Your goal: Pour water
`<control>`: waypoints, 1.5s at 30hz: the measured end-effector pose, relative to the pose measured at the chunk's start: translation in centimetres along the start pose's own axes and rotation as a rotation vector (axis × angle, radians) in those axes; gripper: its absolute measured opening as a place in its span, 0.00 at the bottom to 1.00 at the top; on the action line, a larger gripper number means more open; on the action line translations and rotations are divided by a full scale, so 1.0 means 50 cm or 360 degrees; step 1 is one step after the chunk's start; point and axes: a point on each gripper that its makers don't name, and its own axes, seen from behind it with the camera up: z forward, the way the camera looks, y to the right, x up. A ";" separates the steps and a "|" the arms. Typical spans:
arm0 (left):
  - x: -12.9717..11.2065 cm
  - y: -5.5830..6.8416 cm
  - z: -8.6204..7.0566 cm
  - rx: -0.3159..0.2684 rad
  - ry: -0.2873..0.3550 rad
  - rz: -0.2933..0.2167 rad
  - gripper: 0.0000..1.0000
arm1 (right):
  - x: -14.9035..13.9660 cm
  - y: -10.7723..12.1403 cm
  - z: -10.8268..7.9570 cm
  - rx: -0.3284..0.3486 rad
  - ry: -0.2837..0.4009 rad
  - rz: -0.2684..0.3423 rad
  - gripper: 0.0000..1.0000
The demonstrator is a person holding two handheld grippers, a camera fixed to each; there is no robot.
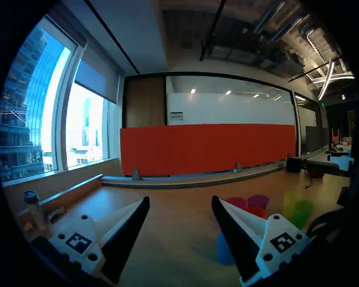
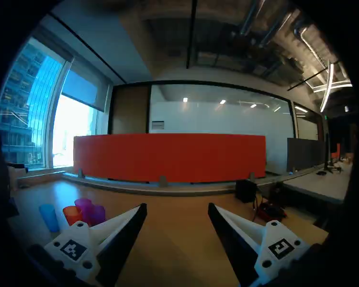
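— The left gripper point(image 1: 179, 198) is held level, low over the wooden table point(image 1: 179, 258). It points along the table toward the red partition point(image 1: 208, 148). Its fingers are spread wide and grip nothing.

— And the right gripper point(image 2: 177, 205)?

— Much the same pose: level, low above the table, jaws wide apart and empty, facing that partition.

— Where are the cups?

— In the left gripper view they stand on the table ahead and to the right. A pink cup point(image 1: 236, 202), a purple cup point(image 1: 258, 201) and a red cup point(image 1: 256, 211) are bunched together. A yellow cup point(image 1: 293, 200) and a green cup point(image 1: 302, 214) stand side by side farther right. A blue cup point(image 1: 224, 248) stands nearer, partly hidden behind that gripper's right finger.

— And in the right gripper view?

— The group sits low on the left. The blue one stands a little apart, and the rest are partly behind the gripper's left finger. I cannot tell whether any cup holds water.

— What else is around?

— A tall window point(image 1: 36, 119) is on the left. A black box point(image 2: 245, 190) stands by the table's far edge, below the partition.
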 end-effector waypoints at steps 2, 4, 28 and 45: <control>-0.001 -0.002 0.000 0.0024 0.0011 0.0010 0.96 | 0.001 0.001 0.000 -0.0005 0.0006 0.0004 0.99; -0.002 -0.003 0.000 0.0040 0.0016 0.0018 0.96 | 0.003 0.002 0.001 -0.0007 0.0008 0.0011 0.99; -0.073 -0.022 0.018 0.0106 0.0037 -0.0002 0.96 | 0.030 -0.013 0.003 -0.0004 0.0015 0.0047 0.99; -0.113 -0.032 0.032 0.0084 0.0013 -0.0060 0.96 | 0.035 -0.031 0.002 0.0013 0.0014 0.0041 0.99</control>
